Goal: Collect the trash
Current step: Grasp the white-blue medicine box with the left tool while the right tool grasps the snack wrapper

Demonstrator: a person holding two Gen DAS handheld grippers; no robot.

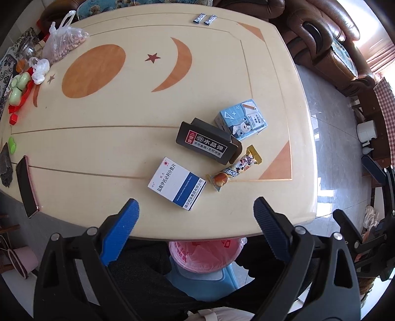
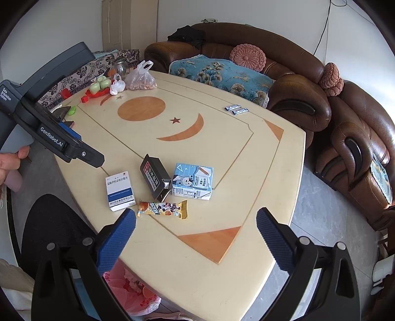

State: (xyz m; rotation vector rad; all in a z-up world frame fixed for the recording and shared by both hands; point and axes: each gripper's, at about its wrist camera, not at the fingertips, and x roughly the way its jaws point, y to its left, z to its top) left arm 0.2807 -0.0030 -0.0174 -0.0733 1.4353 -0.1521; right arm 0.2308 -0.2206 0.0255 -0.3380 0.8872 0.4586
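Note:
Several pieces of trash lie near the front of the cream table (image 1: pixel 98 153) (image 2: pixel 209 269): a white and blue medicine box (image 1: pixel 177 186) (image 2: pixel 120 190), a black box (image 1: pixel 208 141) (image 2: pixel 155 178), a light blue milk carton (image 1: pixel 243 119) (image 2: pixel 192 181) and a snack wrapper (image 1: pixel 234 169) (image 2: pixel 163 208). My left gripper (image 1: pixel 196 217) is open and empty above the table's near edge, just short of the medicine box. My right gripper (image 2: pixel 196 227) is open and empty, just short of the wrapper. A bin with a pink bag (image 1: pixel 205 254) (image 2: pixel 133 289) stands under the table edge.
Two small sachets (image 1: pixel 205 19) (image 2: pixel 236 109) lie at the far edge. A bag of peanuts (image 1: pixel 64 43) (image 2: pixel 141 79), a jar, toys and a phone (image 1: pixel 26 185) sit along the left side. A brown sofa (image 2: pixel 321 111) surrounds the table.

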